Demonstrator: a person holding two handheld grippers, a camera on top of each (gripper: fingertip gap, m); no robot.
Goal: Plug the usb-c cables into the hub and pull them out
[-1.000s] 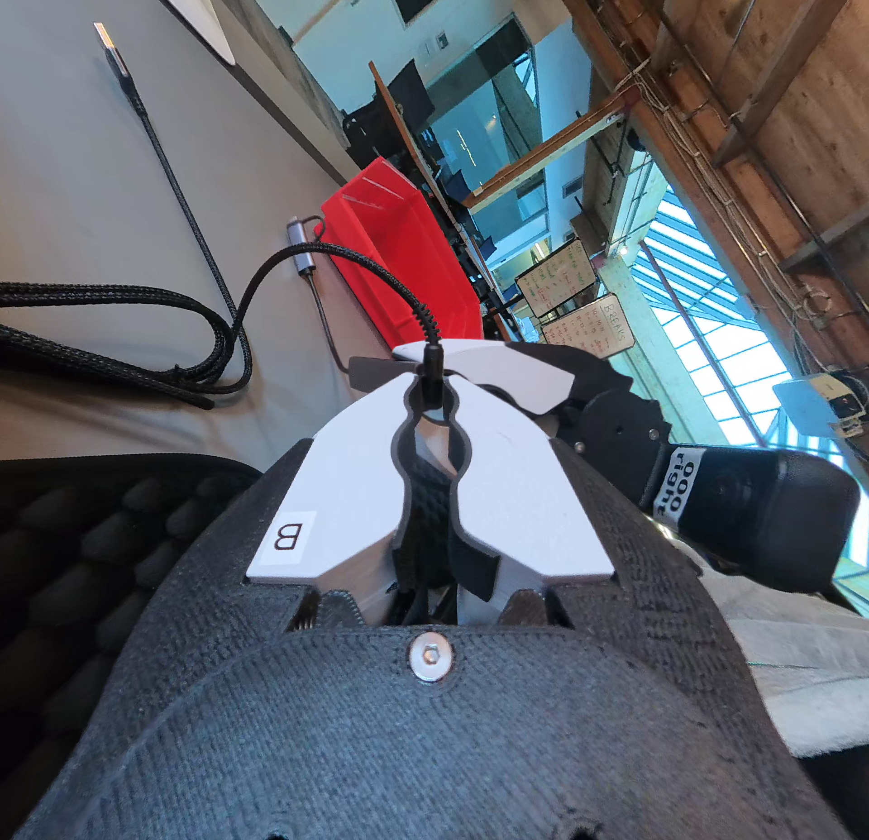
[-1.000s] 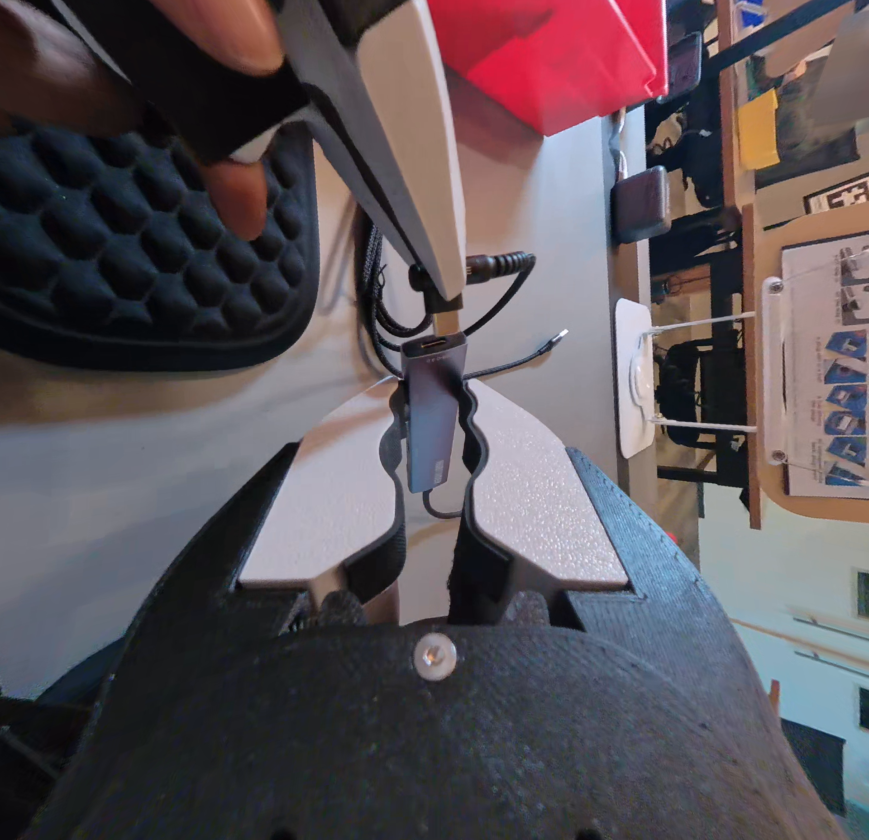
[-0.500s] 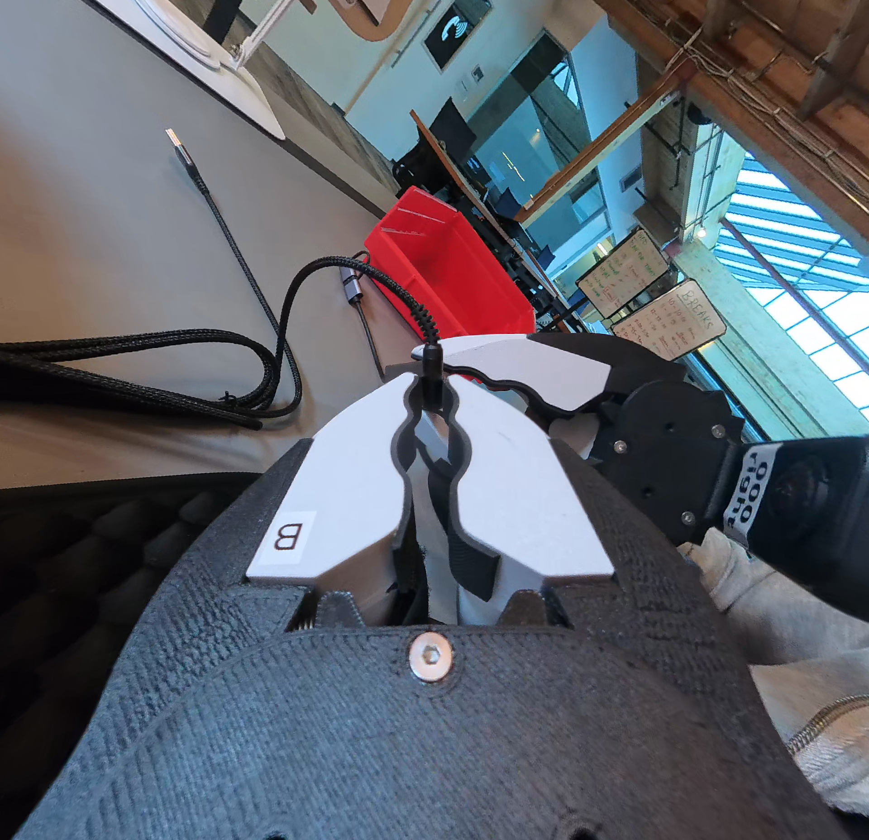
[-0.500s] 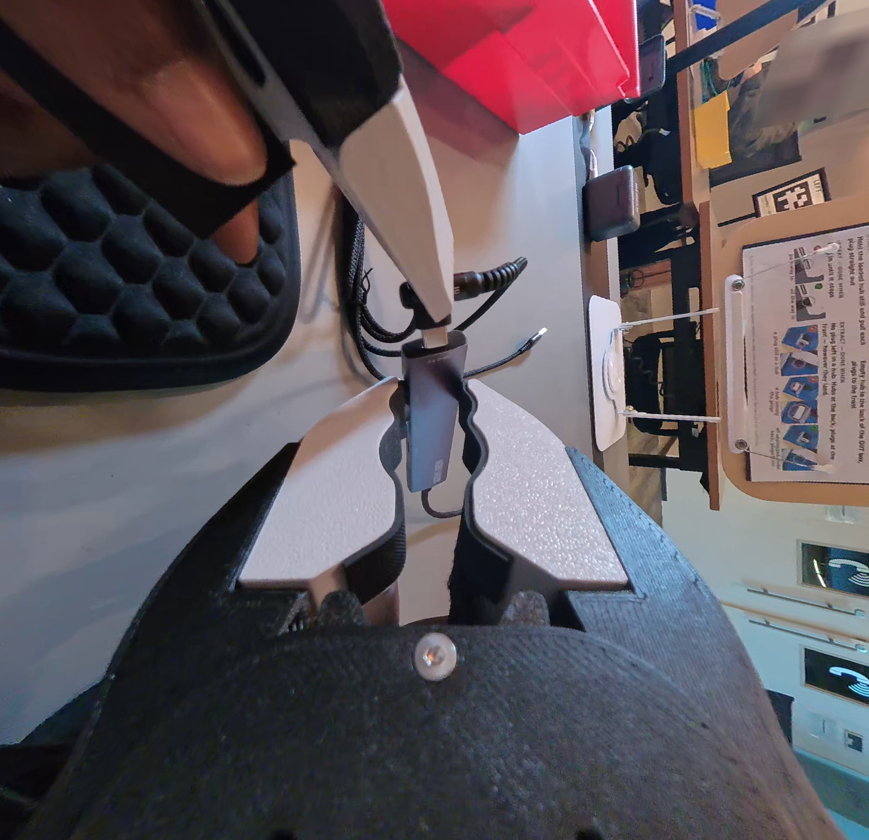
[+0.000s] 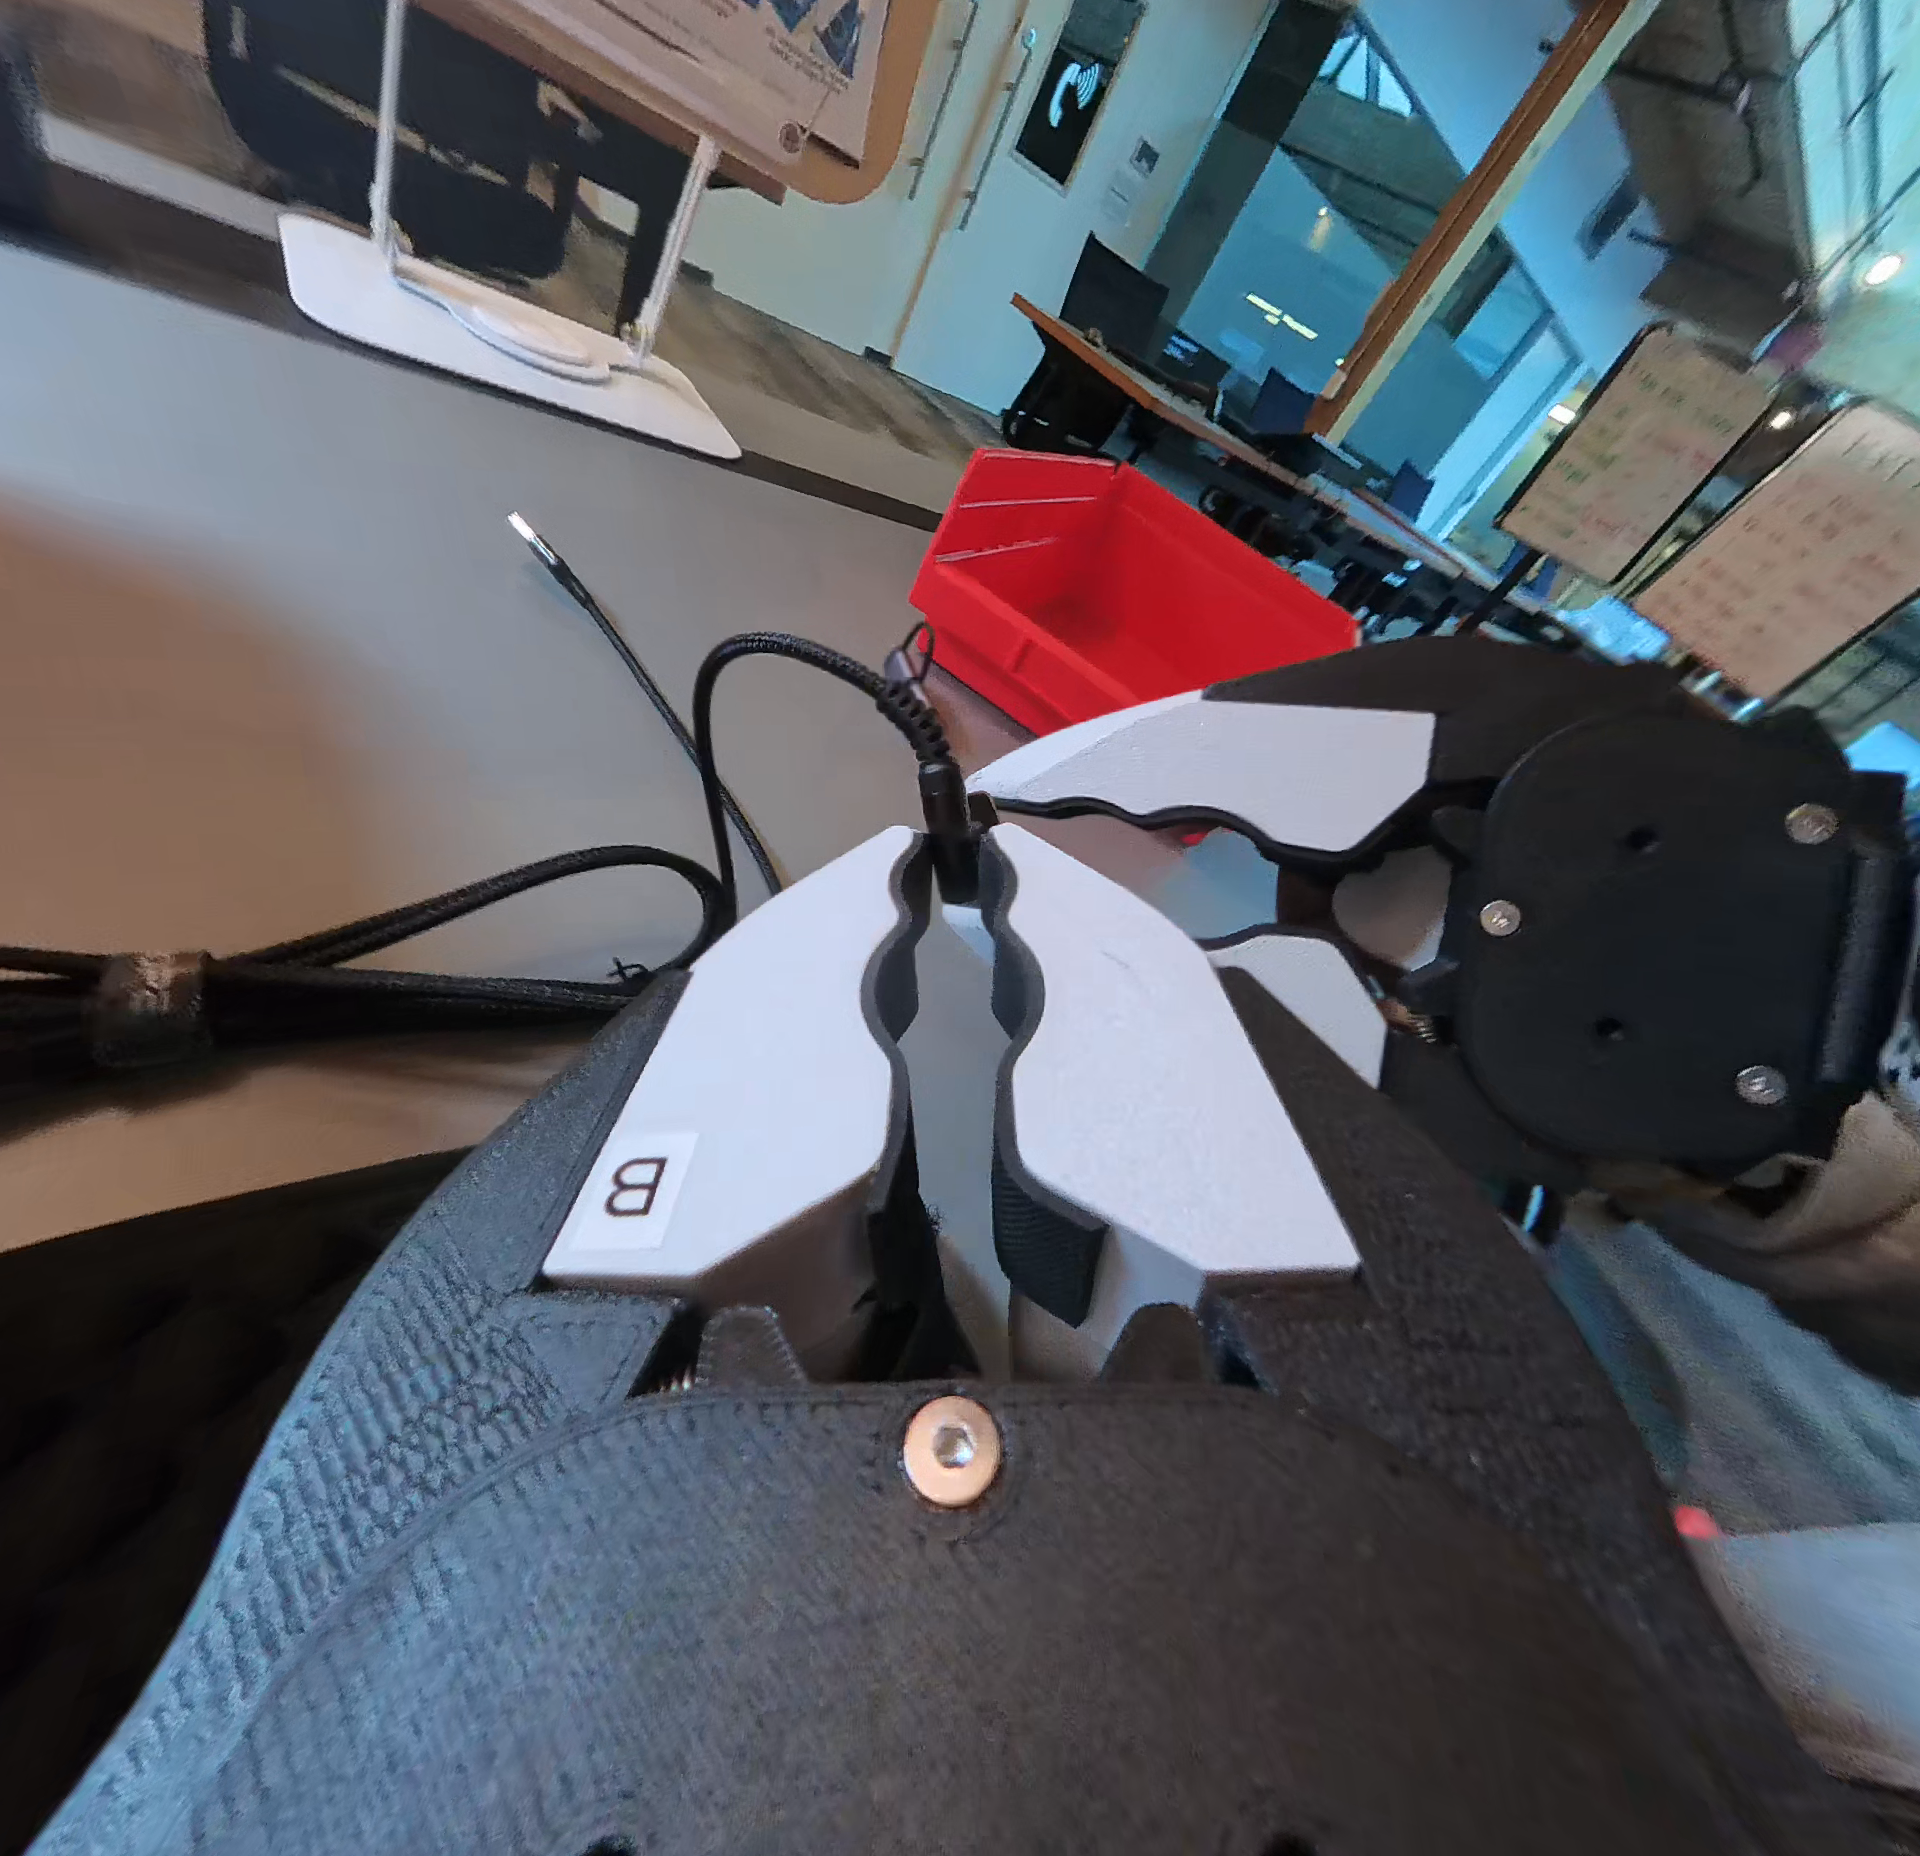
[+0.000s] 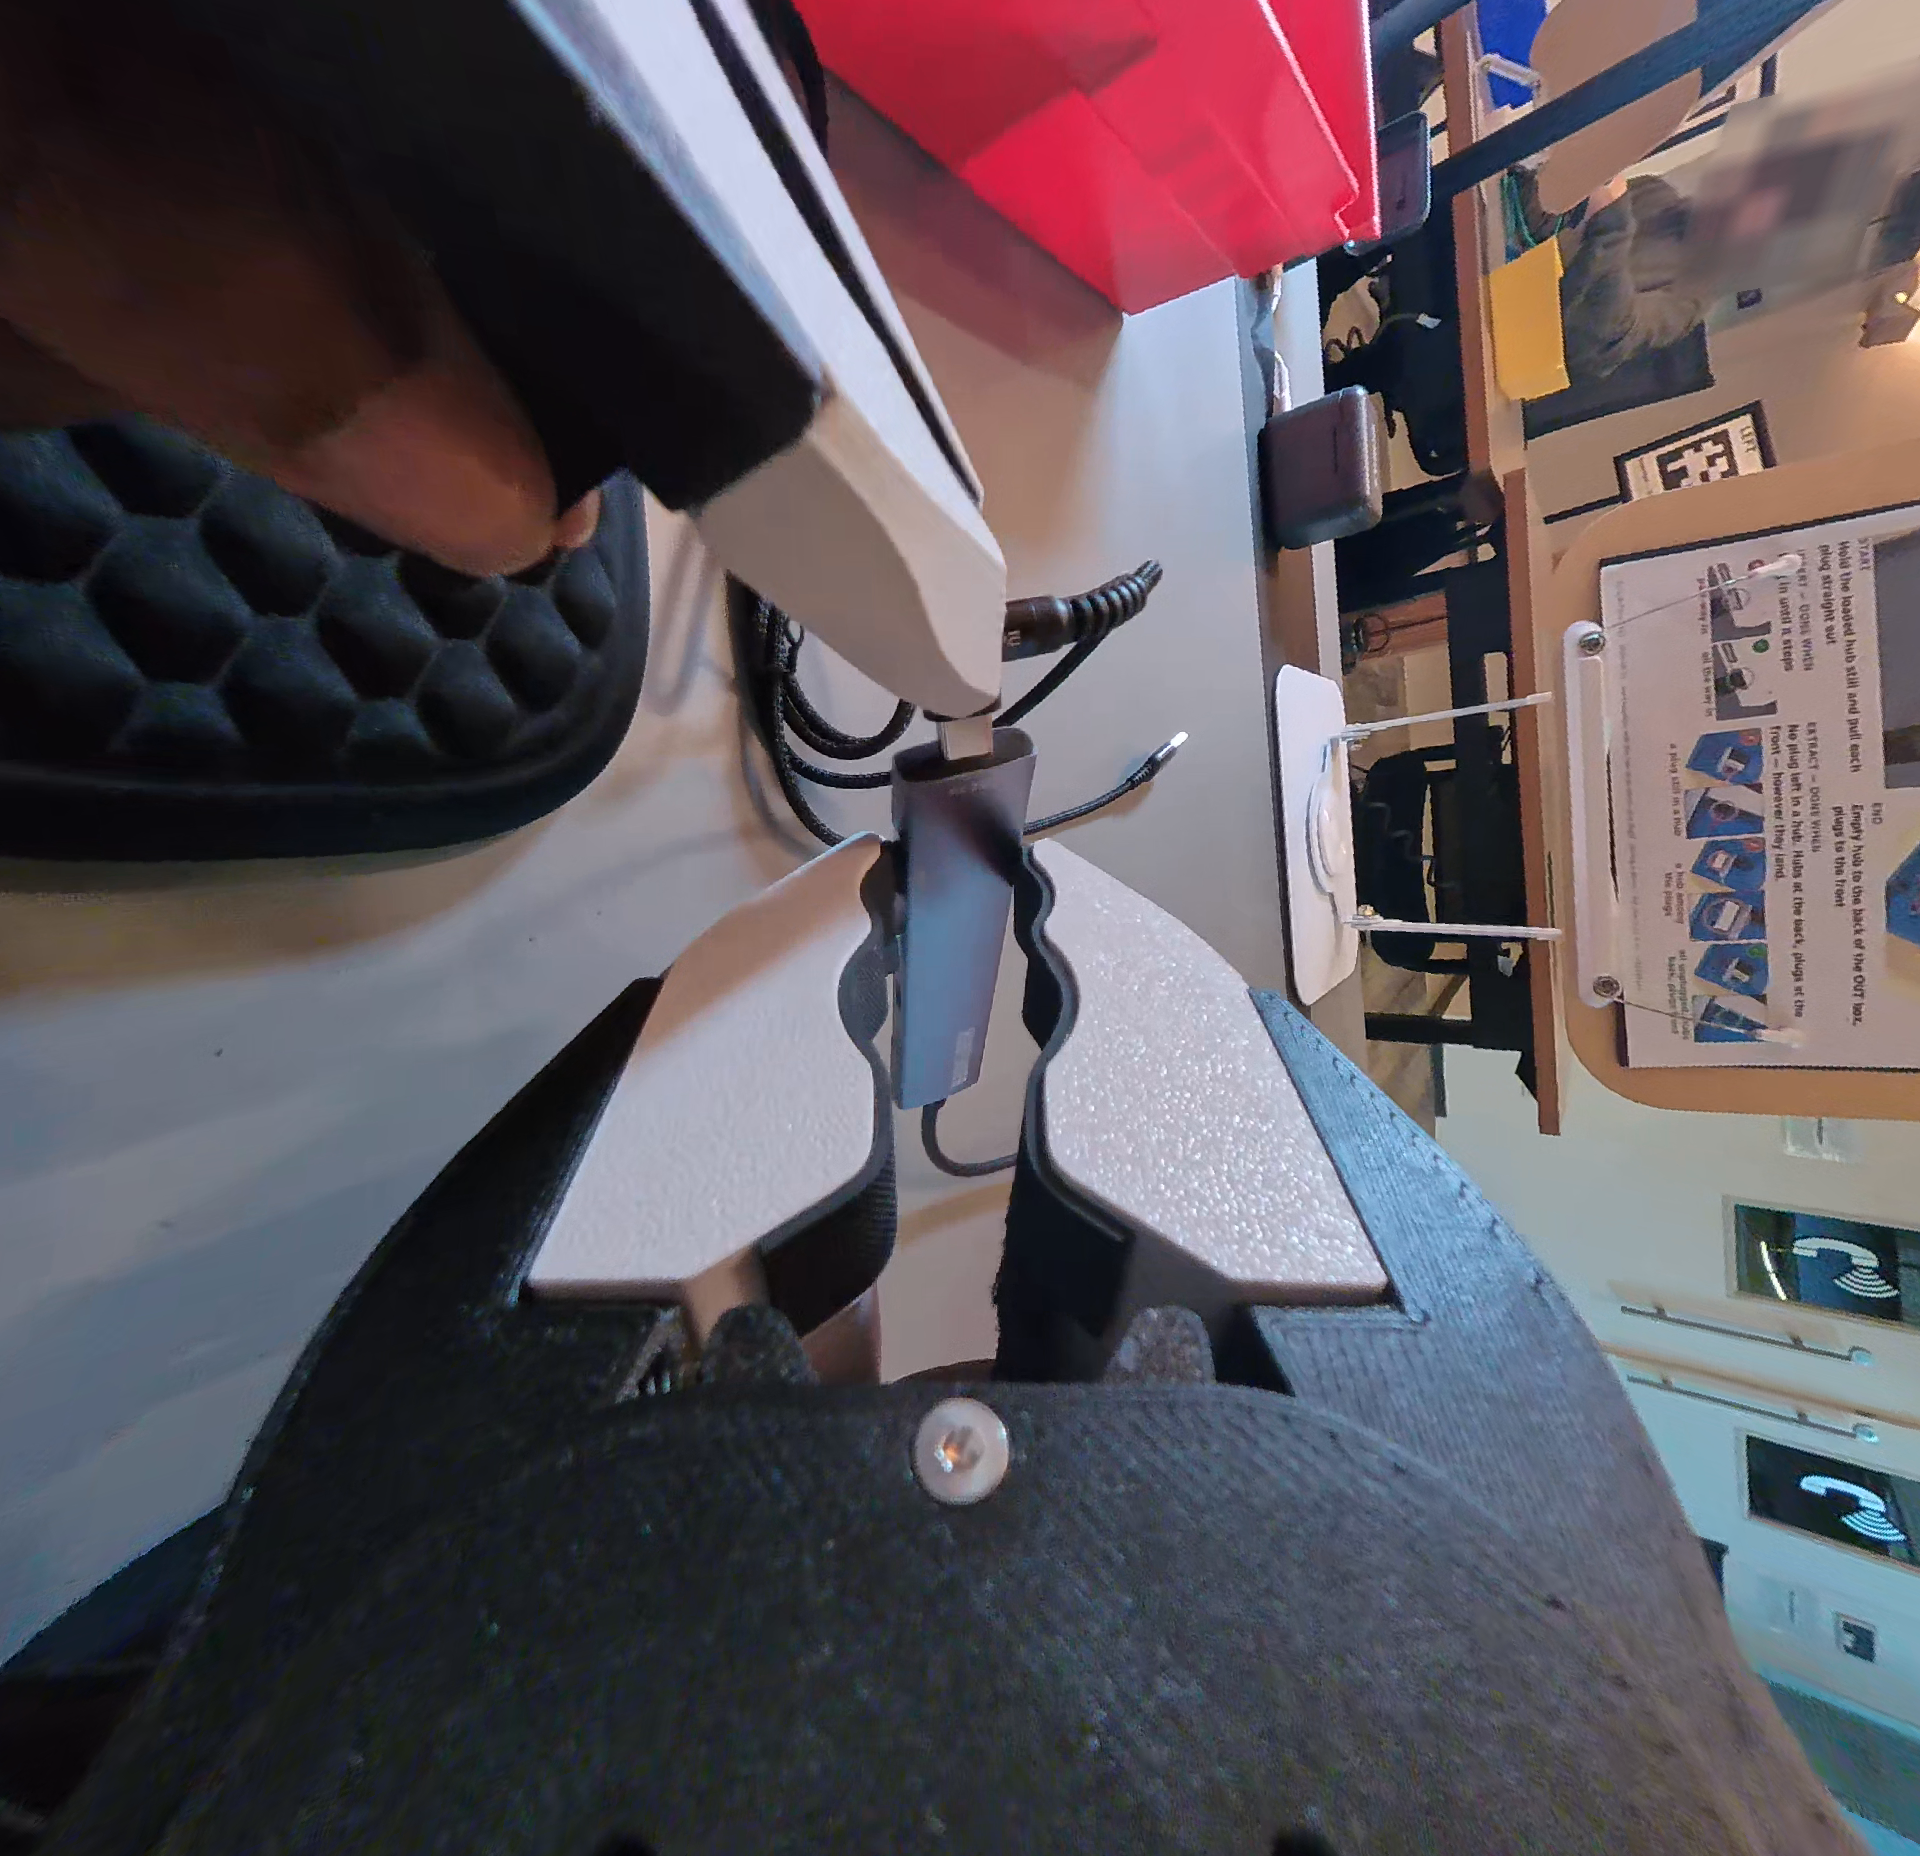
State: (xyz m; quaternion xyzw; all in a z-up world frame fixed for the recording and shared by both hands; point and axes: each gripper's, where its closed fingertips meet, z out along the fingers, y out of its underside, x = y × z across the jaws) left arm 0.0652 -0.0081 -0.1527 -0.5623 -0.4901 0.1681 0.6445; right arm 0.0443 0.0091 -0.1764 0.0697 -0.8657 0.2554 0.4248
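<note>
- Left wrist view: the left gripper is pinching the black plug of a braided cable right at its fingertips, jaws nearly closed around it. The cable loops up and back down to a black bundle lying on the grey table.
- Only this view gives the red bin from the open side, plus the right gripper coming in from the right, its tip touching the plug area. The hub itself is hidden here.
- A second thin cable lies loose on the table, metal end pointing away.
- Right wrist view: here's the hub, a slim dark grey stick, clamped between the right gripper's fingers, standing a bit tilted, its own thin lead curling out below.
- The left gripper's white finger comes down from top left, and the metal tip of the plug sits in the hub's end port, partly in.
- A black padded mat shows on the left, just this view.
</note>
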